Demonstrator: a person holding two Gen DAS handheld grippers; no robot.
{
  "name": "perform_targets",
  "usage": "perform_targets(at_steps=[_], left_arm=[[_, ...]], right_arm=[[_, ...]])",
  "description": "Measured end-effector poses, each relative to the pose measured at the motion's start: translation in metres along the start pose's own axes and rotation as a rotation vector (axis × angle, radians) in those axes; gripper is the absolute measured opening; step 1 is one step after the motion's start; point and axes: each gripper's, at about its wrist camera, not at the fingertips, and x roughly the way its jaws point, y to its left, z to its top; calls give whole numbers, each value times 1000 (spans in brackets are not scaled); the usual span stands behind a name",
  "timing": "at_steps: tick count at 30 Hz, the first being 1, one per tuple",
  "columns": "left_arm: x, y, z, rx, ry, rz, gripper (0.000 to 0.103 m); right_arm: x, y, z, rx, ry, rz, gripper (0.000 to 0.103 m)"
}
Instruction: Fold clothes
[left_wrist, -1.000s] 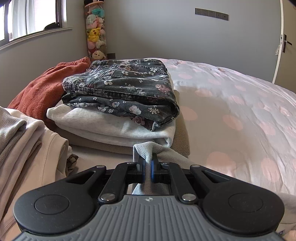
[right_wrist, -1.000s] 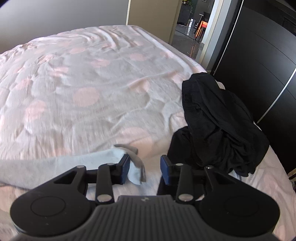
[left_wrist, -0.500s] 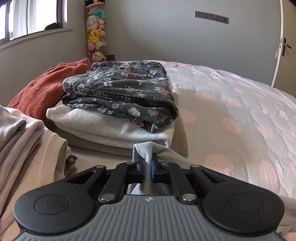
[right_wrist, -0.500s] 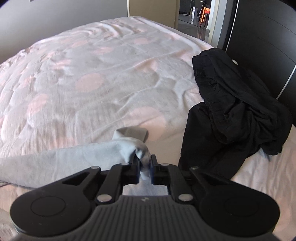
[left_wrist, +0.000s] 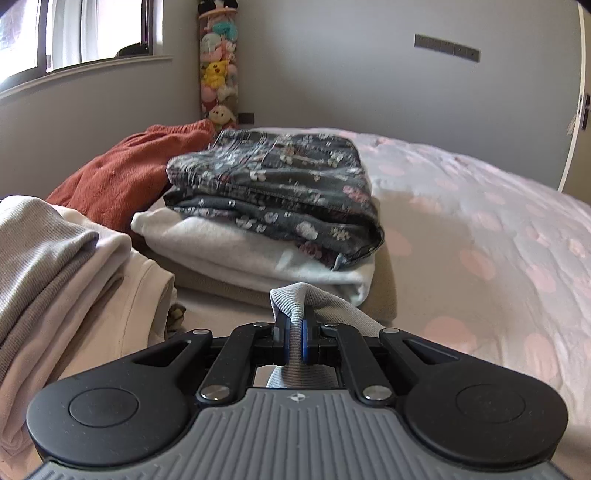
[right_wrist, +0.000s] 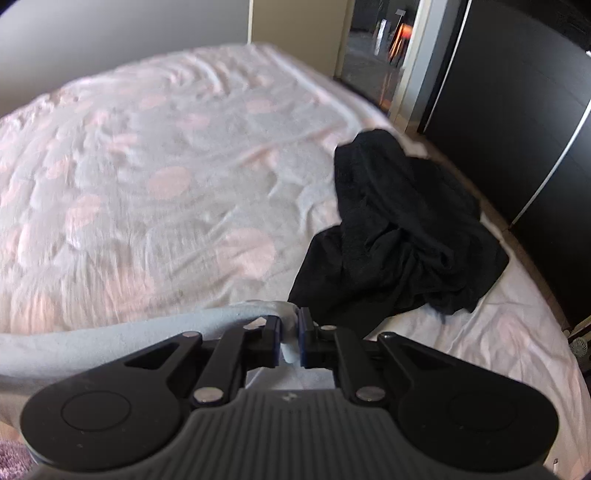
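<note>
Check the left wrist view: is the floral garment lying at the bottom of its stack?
No, the floral garment lies on top of the stack, above a white folded garment.

The left gripper (left_wrist: 294, 338) pinches a bit of grey ribbed cloth (left_wrist: 295, 299) tight between its blue pads (left_wrist: 285, 338). Just behind the cloth sits a pile of folded clothes, with flowery dark jeans (left_wrist: 280, 192) on top of a white top (left_wrist: 236, 254). A rust-red sweater (left_wrist: 122, 177) lies left of the jeans. The spotty pink bedspread (left_wrist: 480, 240) is to their right.
</note>
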Motion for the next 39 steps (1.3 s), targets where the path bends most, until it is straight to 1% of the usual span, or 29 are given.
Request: perform_targets(at_steps=[2,4,6,8,10,13,14,17,18,20,23,26,28,31,33,35,39], left_arm=[[8,-3,-1,22,13,17,4],[15,-9,-2,71,5,47,4],[24,-14,-4,116,4,74,4],[34,-18,-6,136,19,87,4],[44,-22,-7,154,36,99,4],[58,-28,-10,181,59,115,4],[60,-30,-10,190,60,117,4],[63,-33,-12,205,64,118,4],[64,-33,-12,204,66,117,4],[63,-30,-12,189,70,111,4],[61,-26,-10,161,76,99,4],[57,-26,-10,159,70,93,4],[55,-26,-10,159,64,89,4],[52,-25,-9,157,61,88,4],[51,-24,-9,154,62,89,4],[50,-23,-10,154,61,90,4],[49,-22,-10,153,59,90,4]], right_arm=[[28,12,4,-24,62,-6,11],[55,25,11,-43,83,-21,11],[80,36,23,-42,96,-21,11],[103,45,37,-45,100,-29,11],[122,52,51,-42,109,-19,11],[144,55,65,-29,130,-6,12],[148,55,68,-26,139,-5,14],[150,52,70,-18,149,12,21],[148,49,70,-21,147,15,30],[137,43,69,-18,132,24,40],[114,32,64,-34,96,46,41],[88,22,58,-63,53,70,40],[73,29,44,-168,26,87,40],[60,46,18,-317,-3,120,39],[60,60,2,-415,-19,114,39],[65,71,-9,-478,-22,104,39],[84,80,-20,-526,-32,63,38]])
